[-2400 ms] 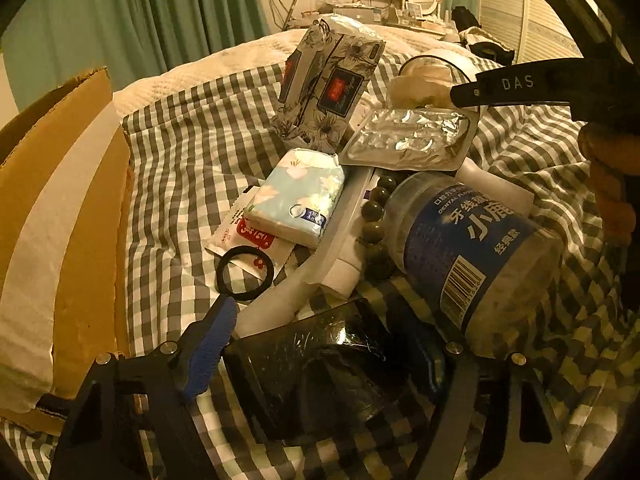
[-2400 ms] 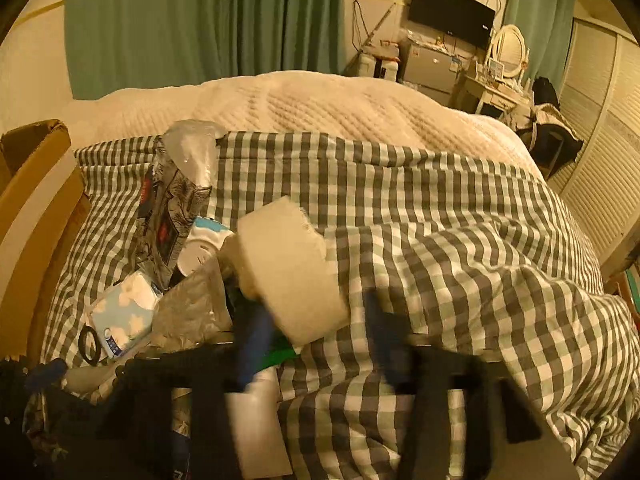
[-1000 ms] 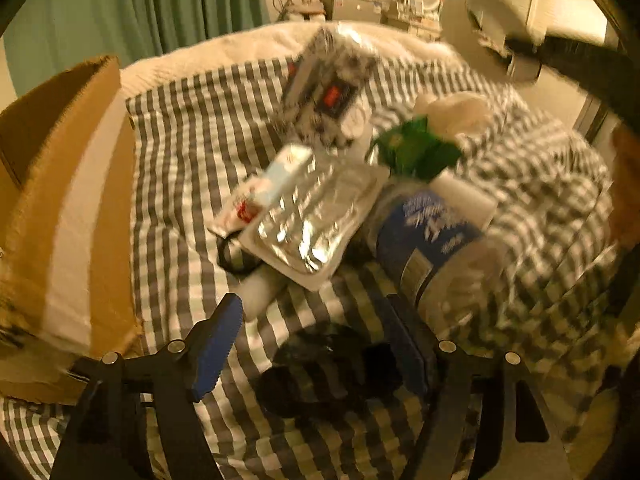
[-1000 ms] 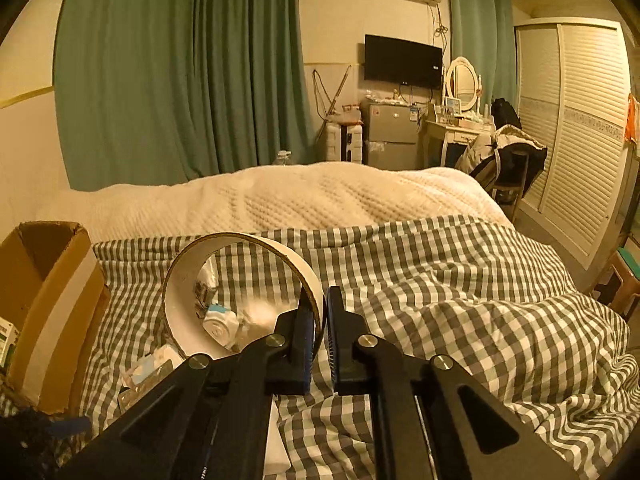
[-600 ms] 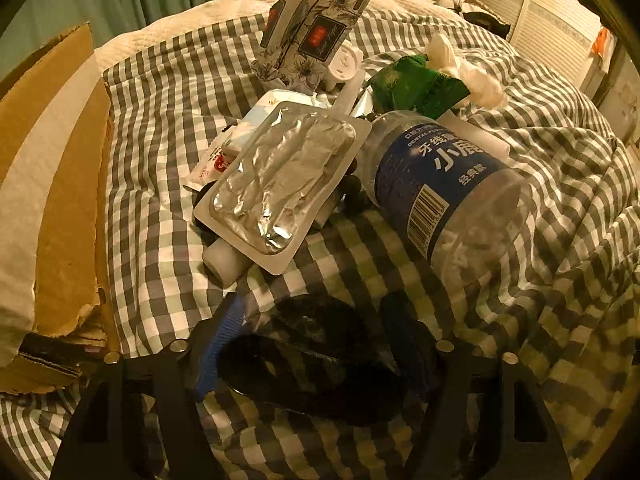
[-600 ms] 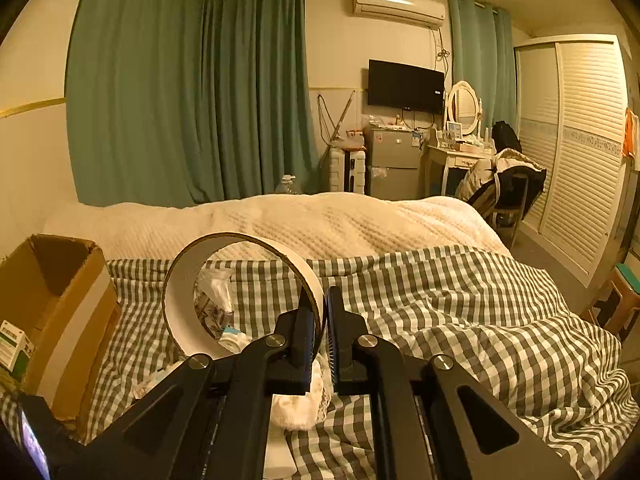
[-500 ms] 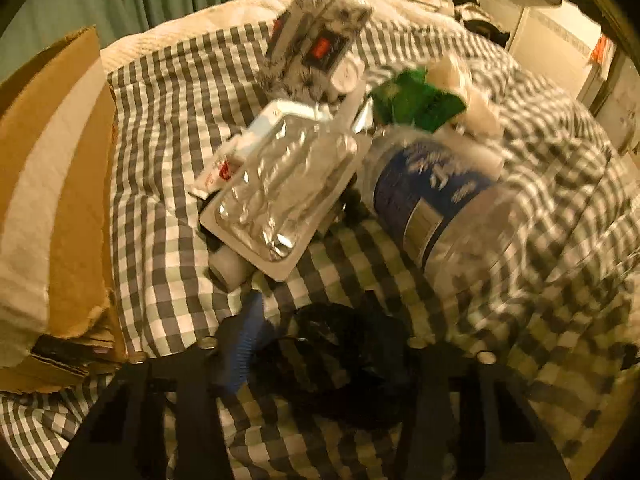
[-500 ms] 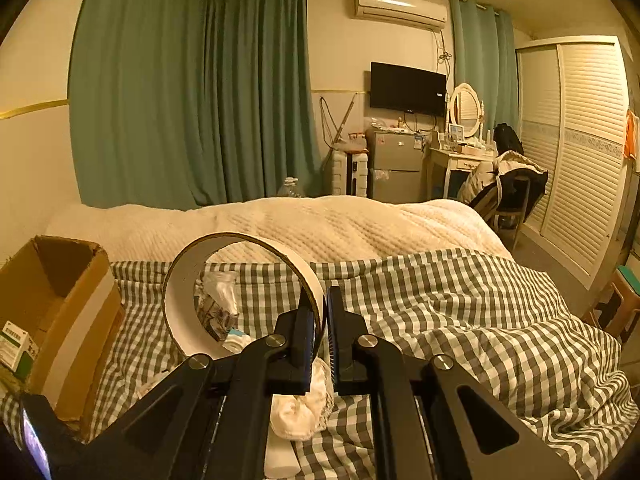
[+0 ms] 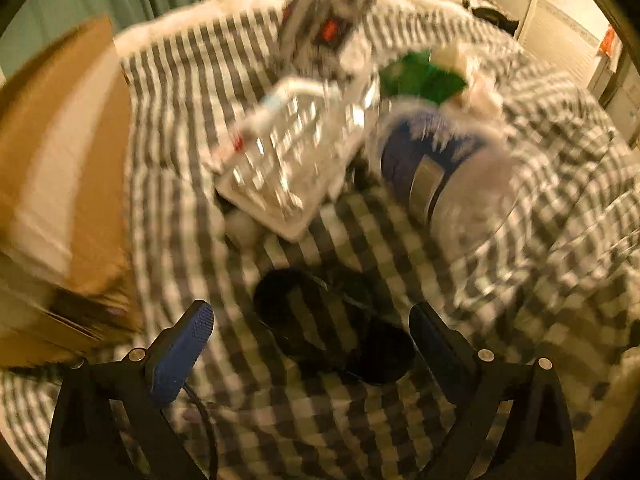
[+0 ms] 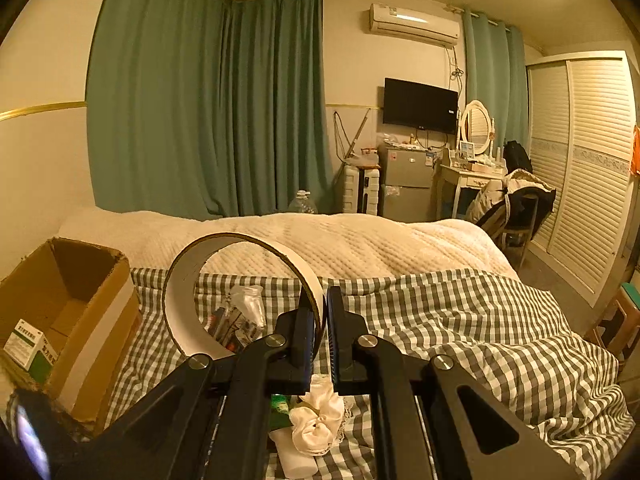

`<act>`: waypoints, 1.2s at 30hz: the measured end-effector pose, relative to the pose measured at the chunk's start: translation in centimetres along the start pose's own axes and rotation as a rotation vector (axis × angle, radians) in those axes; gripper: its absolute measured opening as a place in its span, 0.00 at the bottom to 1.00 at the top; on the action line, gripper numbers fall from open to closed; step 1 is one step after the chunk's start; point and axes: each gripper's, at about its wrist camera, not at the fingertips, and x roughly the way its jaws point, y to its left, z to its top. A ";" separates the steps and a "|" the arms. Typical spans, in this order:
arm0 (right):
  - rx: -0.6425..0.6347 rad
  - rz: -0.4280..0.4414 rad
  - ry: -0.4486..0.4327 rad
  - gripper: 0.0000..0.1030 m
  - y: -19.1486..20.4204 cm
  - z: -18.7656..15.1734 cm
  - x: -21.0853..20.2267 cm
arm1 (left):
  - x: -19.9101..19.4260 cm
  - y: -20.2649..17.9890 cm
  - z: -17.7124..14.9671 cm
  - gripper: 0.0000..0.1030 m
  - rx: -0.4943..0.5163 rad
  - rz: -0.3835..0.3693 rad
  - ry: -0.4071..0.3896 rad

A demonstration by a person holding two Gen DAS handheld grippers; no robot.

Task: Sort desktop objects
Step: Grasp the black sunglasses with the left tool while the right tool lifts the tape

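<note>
- The cardboard box (image 10: 76,316) stood on the left of the bed (image 10: 480,320).
- The left tool (image 9: 310,320) was opening over a dark thing (image 9: 332,328), not pinching it.
- The right tool (image 10: 323,320) pinched the tape roll (image 10: 240,292), held above the bed.

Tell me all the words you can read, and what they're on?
None can be read.
Small box in the cardboard box: green print, too small.
Bottle with its blue label: too blurred.
Patterned pack with its red mark: too blurred.
</note>
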 end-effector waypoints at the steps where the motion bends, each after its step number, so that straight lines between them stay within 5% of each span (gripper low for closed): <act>1: -0.003 0.002 -0.011 0.05 0.1 0.2 -0.4 | 1.0 -0.3 -0.3 0.98 0.008 0.007 0.022; 2: -0.004 0.003 -0.019 0.05 0.1 0.3 -0.7 | 1.5 -0.4 -0.6 0.97 0.014 0.011 0.020; 5: -0.003 0.011 -0.039 0.05 0.1 0.7 -1.5 | 1.2 -0.6 -0.7 0.67 0.014 -0.016 -0.020; 6: -0.001 0.014 -0.044 0.05 0.1 0.8 -1.7 | 0.9 -0.6 -0.6 0.66 0.016 -0.010 -0.035; 21: -0.021 0.020 -0.113 0.06 1.9 2.1 -4.4 | -6.7 -0.6 0.7 0.65 0.014 0.035 -0.346; 36: 0.018 0.027 -0.244 0.06 4.0 4.7 -9.2 | -19.3 2.5 3.7 0.65 -0.076 0.039 -0.722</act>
